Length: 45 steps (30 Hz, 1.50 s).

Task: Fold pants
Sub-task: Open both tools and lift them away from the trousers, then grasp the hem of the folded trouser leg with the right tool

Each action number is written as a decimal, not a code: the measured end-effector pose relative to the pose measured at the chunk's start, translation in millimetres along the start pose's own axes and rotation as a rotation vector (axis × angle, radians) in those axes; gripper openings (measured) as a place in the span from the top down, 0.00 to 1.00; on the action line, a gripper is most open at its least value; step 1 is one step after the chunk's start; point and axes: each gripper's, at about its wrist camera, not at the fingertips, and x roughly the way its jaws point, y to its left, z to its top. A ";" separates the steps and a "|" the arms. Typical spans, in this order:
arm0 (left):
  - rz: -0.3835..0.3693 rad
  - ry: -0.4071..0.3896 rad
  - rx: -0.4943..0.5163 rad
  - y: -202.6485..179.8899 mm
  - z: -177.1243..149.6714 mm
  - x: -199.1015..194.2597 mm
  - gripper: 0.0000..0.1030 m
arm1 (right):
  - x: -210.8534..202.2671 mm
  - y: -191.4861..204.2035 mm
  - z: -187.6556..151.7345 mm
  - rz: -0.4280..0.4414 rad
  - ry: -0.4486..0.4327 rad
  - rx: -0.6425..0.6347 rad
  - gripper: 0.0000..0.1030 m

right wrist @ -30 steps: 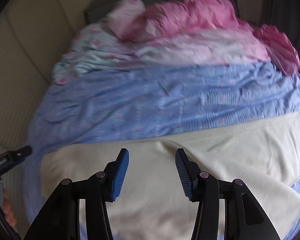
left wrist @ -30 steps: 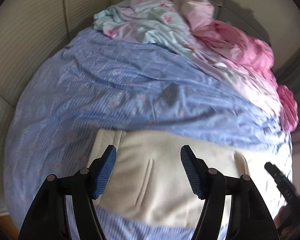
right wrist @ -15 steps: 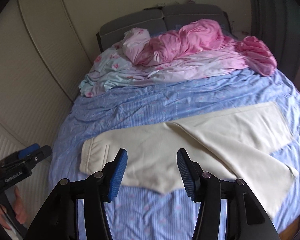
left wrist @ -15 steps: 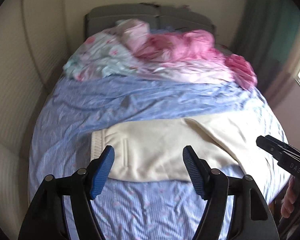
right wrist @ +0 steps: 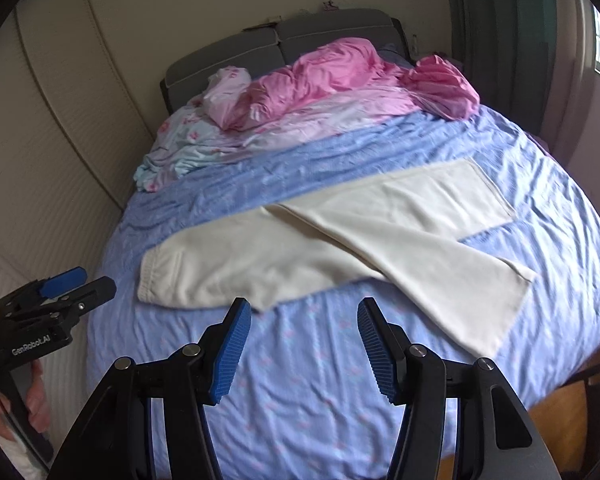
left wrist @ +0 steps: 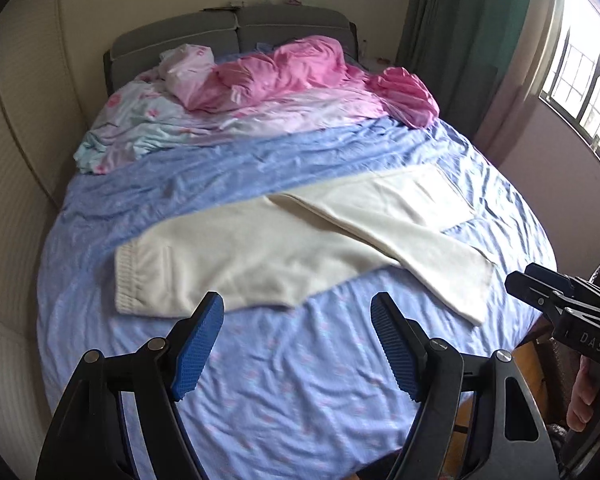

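Observation:
Cream pants (left wrist: 268, 256) lie flat across the blue sheet of the bed, waistband at the left, the two legs spread apart toward the right. They also show in the right wrist view (right wrist: 300, 248). My left gripper (left wrist: 298, 344) is open and empty, held back above the near part of the bed. My right gripper (right wrist: 304, 344) is open and empty, also back from the pants. Each gripper shows at the edge of the other's view, the right one (left wrist: 560, 304) and the left one (right wrist: 60, 292).
The bed (left wrist: 284, 392) has a blue patterned sheet. Crumpled pink and pale floral bedding (left wrist: 268, 80) is piled by the grey headboard (left wrist: 236, 32). A cream wall panel (left wrist: 16, 160) runs along the left. A green curtain (left wrist: 460, 40) and window (left wrist: 580, 80) are at the right.
Both grippers have pulled back and up from the pants, which now lie whole in view. Both stayed open and empty.

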 end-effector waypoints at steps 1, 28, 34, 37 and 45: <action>0.000 0.000 -0.008 -10.3 -2.4 0.7 0.27 | -2.2 -14.4 -1.5 0.006 0.009 -0.005 0.45; 0.024 0.273 -0.053 -178.8 -55.6 114.9 0.27 | 58.7 -183.4 -43.0 -0.016 0.313 -0.107 0.45; 0.034 0.343 -0.064 -193.5 -63.4 145.3 0.27 | 89.5 -203.3 -52.9 -0.028 0.407 -0.119 0.45; 0.035 0.377 -0.090 -201.7 -69.2 162.0 0.27 | 107.9 -213.1 -55.6 -0.032 0.455 -0.138 0.45; 0.090 0.453 -0.125 -228.7 -88.9 211.5 0.27 | 164.0 -235.1 -67.2 -0.051 0.556 -0.227 0.45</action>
